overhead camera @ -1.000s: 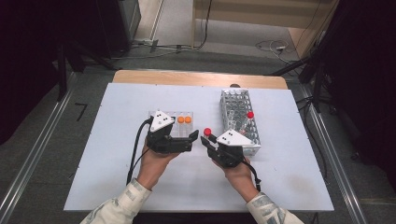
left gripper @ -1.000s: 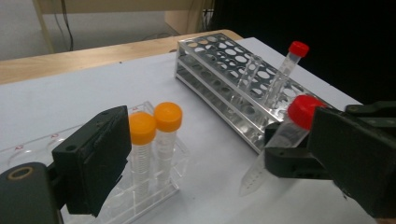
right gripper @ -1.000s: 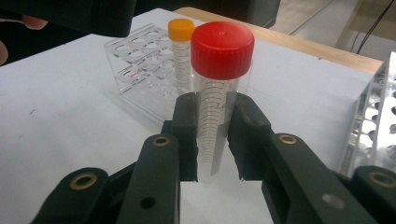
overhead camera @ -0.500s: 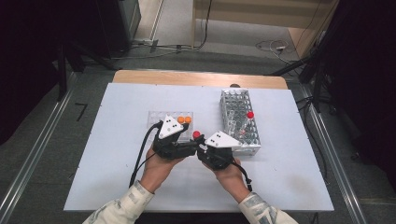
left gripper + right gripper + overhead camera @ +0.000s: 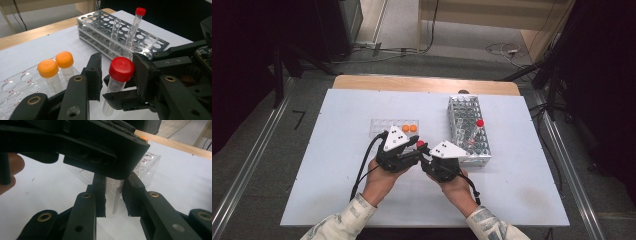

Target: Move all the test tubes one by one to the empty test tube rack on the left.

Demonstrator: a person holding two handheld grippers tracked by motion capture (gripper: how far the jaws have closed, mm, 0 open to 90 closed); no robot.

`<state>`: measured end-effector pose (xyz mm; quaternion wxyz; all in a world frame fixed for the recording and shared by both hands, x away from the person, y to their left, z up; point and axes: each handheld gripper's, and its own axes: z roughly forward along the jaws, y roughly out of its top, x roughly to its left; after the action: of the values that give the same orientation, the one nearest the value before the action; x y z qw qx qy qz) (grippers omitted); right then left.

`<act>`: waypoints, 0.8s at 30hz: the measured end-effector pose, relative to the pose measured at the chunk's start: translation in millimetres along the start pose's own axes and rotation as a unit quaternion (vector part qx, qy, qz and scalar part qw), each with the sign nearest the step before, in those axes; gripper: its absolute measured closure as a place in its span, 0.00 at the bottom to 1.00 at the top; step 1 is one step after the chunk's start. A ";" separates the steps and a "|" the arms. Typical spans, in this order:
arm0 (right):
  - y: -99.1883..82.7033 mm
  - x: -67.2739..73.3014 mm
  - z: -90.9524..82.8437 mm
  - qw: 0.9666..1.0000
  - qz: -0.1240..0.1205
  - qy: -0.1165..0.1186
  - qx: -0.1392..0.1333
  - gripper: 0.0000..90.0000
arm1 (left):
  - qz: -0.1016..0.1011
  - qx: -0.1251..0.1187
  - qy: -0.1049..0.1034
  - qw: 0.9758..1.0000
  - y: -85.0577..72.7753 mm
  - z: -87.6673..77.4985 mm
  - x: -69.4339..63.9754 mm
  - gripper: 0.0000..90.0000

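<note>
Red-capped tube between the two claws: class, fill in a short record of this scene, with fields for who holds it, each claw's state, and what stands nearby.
held thing: red-capped tube, upright
right claw: shut on the tube's clear body
left claw: jaws either side of the red cap, just been closing; a gap shows at one pad
nearby, one side: two orange-capped tubes in a clear tray
nearby, other side: metal rack with one red-capped tube standing in it
surface: white table

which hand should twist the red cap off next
Left. The left gripper has just been closing around the red cap, while the right gripper clamps the tube body below it.
</note>
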<state>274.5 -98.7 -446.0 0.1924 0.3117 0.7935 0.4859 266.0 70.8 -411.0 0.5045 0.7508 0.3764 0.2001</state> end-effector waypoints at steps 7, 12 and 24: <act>0.1 0.4 -0.1 1.000 -0.001 0.001 0.000 0.78 | 0.001 0.000 -0.001 1.000 0.0 -0.5 0.8 0.77; 1.0 0.0 0.3 1.000 -0.002 0.008 0.005 0.60 | -0.003 -0.001 -0.001 1.000 0.9 -2.1 1.6 0.77; -1.1 -8.8 -15.4 1.000 0.002 0.019 0.018 0.34 | -0.028 -0.011 0.013 0.999 7.4 -13.0 16.7 0.77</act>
<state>271.2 -115.1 -439.9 0.1705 0.3074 0.8048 0.4783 270.5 89.9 -400.3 0.5131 0.7318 0.4013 0.2003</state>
